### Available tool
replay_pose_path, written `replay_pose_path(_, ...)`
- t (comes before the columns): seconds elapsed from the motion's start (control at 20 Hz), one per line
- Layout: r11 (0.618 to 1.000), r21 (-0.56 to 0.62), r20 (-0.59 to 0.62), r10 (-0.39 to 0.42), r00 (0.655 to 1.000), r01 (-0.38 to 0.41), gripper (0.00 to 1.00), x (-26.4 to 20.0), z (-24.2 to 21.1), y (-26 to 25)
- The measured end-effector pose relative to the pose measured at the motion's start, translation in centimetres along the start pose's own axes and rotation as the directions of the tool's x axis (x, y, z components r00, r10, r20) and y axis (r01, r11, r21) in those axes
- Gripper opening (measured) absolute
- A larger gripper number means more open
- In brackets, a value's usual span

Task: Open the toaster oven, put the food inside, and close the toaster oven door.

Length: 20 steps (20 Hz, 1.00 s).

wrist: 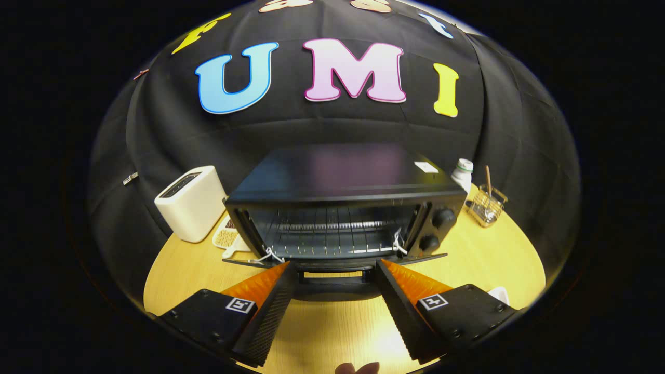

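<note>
We see the gripper (335,267) spread wide, holding nothing, fingertips at the oven's (343,208) lowered door (332,261); toaster (191,202) beside the oven.

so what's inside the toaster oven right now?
The toaster oven stands open with a bare wire rack inside and no food on it. The cavity's far corners are too dark to judge. The gripper is open, fingertips at the lowered door's handle.

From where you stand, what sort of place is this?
Likely a mock kitchen counter in a booth: an open toaster oven sits on a wooden table beside a white toaster. The claw is open at the lowered door.
</note>
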<state>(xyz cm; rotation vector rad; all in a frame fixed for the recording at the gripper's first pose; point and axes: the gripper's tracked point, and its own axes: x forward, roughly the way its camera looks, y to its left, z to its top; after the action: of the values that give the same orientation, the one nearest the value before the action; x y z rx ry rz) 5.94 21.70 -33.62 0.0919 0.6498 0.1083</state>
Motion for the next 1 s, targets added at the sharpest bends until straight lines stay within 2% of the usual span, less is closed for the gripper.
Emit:
replay_pose_path(0.45, 0.998, -0.063, -0.189, -0.013, 0.982, 0.001, 0.98, -0.7, -8.6, -0.8)
replay_pose_path(0.65, 0.999, -0.046, -0.234, -0.003, 0.972, -0.008, 0.97, -1.7, -10.1, -1.6)
replay_pose_path(0.75, 1.000, -0.012, -0.254, 0.018, 0.967, -0.022, 0.97, -2.4, -10.5, -1.7)
replay_pose_path(1.0, 0.987, 0.064, -0.291, 0.159, 0.943, -0.147, 0.99, -5.9, -9.0, -2.5)
